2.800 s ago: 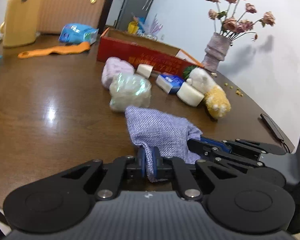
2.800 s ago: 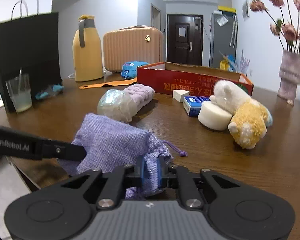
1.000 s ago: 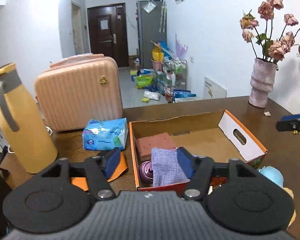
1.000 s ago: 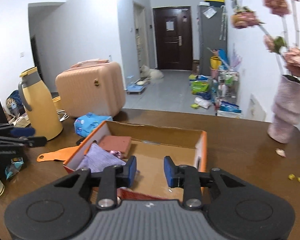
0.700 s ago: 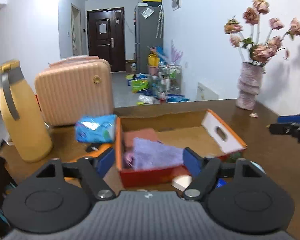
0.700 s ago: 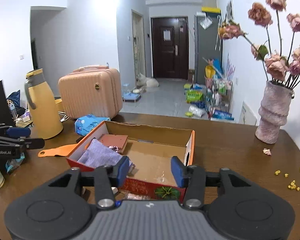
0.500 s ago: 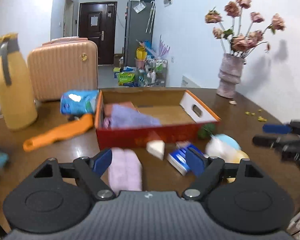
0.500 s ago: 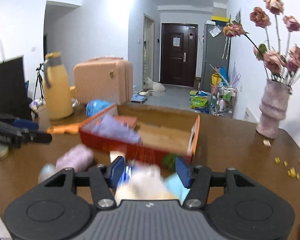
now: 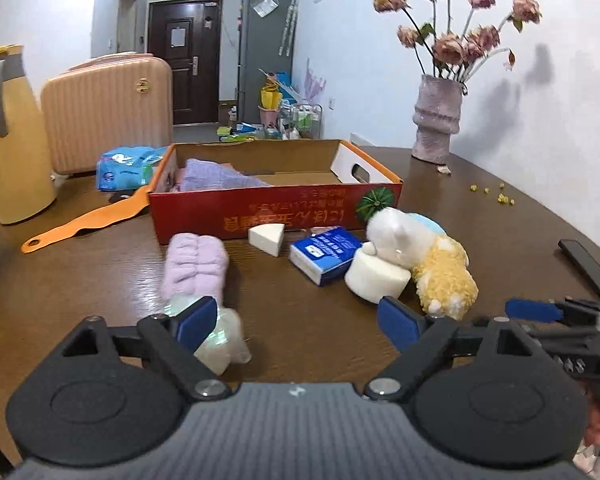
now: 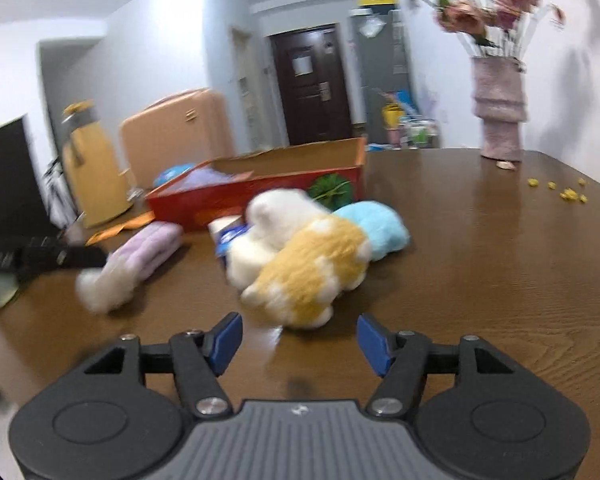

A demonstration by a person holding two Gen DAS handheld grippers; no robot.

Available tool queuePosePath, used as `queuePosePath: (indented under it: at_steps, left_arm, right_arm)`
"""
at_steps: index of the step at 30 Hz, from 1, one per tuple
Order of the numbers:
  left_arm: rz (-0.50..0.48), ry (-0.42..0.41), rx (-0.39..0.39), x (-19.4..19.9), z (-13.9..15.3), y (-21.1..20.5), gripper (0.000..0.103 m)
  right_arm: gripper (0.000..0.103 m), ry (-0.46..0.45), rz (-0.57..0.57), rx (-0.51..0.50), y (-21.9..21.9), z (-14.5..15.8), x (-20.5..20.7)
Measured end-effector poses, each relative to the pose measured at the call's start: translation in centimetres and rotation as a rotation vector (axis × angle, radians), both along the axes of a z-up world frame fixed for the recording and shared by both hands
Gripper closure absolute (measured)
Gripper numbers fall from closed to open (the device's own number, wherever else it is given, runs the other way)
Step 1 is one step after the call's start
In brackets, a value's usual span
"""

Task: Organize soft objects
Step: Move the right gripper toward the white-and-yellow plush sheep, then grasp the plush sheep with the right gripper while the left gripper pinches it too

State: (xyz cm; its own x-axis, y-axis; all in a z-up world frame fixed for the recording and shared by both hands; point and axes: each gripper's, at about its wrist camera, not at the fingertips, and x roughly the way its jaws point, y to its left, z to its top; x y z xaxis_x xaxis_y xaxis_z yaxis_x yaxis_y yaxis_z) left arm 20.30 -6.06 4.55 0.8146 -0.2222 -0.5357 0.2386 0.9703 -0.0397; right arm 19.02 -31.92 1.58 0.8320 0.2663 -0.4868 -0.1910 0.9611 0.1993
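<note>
Left gripper (image 9: pixel 296 322) spread wide with nothing between its blue pads, low over the near edge of the dark brown wooden table (image 9: pixel 80 268); its left pad just in front of a pale, shiny, crinkled wrapped bundle (image 9: pixel 220 338); right gripper (image 10: pixel 300 338) likewise spread and empty, over the near edge, pointed at a plush toy in white, yellow and pale blue (image 10: pixel 312 256) lying on its side near the table's middle; just beside the toy a round white sponge-like puck (image 9: pixel 376 280), a blue-and-white small carton (image 9: pixel 326 254) and a white wedge-shaped sponge (image 9: pixel 266 238); a lilac ribbed soft roll (image 9: pixel 196 268) between the wrapped bundle and the long red cardboard box with open top (image 9: pixel 276 216) toward the far edge; inside the box, at its left end, a lilac woven cloth pouch (image 9: pixel 216 178); left of the box a flat orange strip with a hole at its end (image 9: pixel 84 222); at the far left edge a yellow flask with grey handle (image 9: pixel 10 144), a peach ribbed hard case (image 9: pixel 108 110) and a blue tissue pack (image 9: pixel 128 166); at the far right edge a mauve ribbed vase of dried pink roses (image 9: pixel 438 120).
</note>
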Motion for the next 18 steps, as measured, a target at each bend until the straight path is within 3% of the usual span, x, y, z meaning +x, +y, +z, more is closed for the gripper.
queuePosePath:
  at_steps: [6, 7, 10, 15, 18]
  left_arm:
    - [-0.035, 0.031, 0.003, 2.1, -1.2, -2.2, 0.014]
    - [-0.039, 0.035, 0.002, 2.3, -1.3, -2.4, 0.014]
    - [-0.046, 0.042, 0.003, 2.6, -1.7, -3.0, 0.014]
    - [-0.079, 0.02, -0.028, 1.9, -1.6, -3.1, 0.014]
    - [-0.118, -0.001, -0.068, 0.8, -1.1, -3.0, 0.014]
  right_arm:
    - [0.038, 0.013, -0.053, 0.065, 1.0, -0.7, 4.4]
    - [0.047, 0.022, -0.055, 0.068, 1.2, -1.0, 5.1]
    - [0.054, 0.038, -0.06, 0.111, 1.1, -1.7, 6.0]
    - [0.058, -0.025, -0.077, 0.164, -0.8, -1.4, 4.4]
    - [0.058, -0.081, 0.019, 0.124, -1.9, -0.3, 1.6]
